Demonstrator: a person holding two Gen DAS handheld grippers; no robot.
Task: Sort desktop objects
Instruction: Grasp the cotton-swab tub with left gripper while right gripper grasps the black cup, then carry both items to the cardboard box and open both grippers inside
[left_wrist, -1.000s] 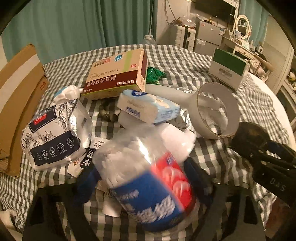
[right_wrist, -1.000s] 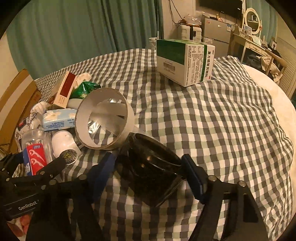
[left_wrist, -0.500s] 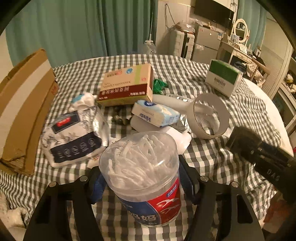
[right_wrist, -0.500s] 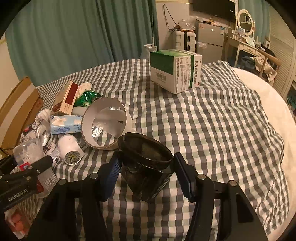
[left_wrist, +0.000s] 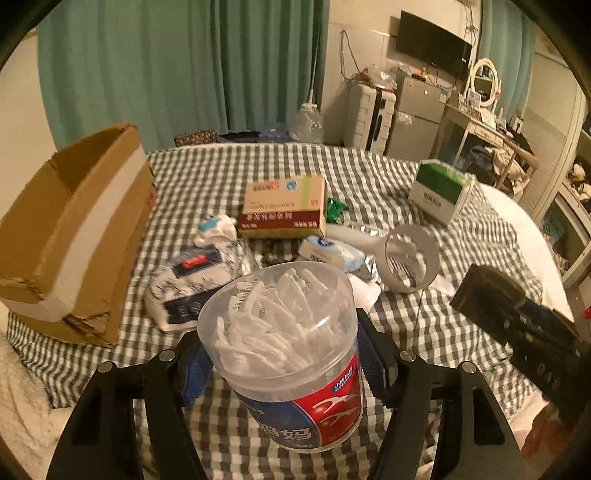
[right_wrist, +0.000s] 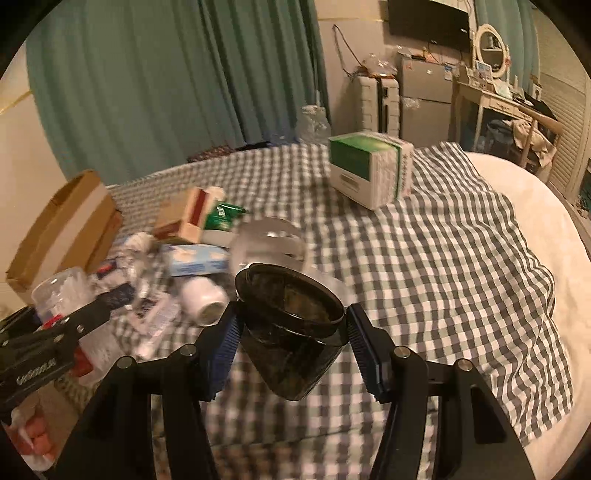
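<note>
Left edge: cardboard box (left_wrist: 70, 236) stands open, walling off that side of the checked cloth (right_wrist: 443, 258).
Centre-left: heap of patterned pouch (left_wrist: 195, 277), red-and-cream carton (left_wrist: 284, 206), tissue pack (left_wrist: 330, 253), white bottle (right_wrist: 203, 301) and white ring (left_wrist: 412, 264), packed close, no gap to pass.
Far right: green-and-white box (right_wrist: 369, 173) stands alone.
Right half: bare cloth between ring and green-and-white box, open passage.
Near edge: bare cloth, clear.

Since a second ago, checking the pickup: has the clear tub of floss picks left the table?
Yes. The clear tub has risen off the checked cloth, upright now.
</note>
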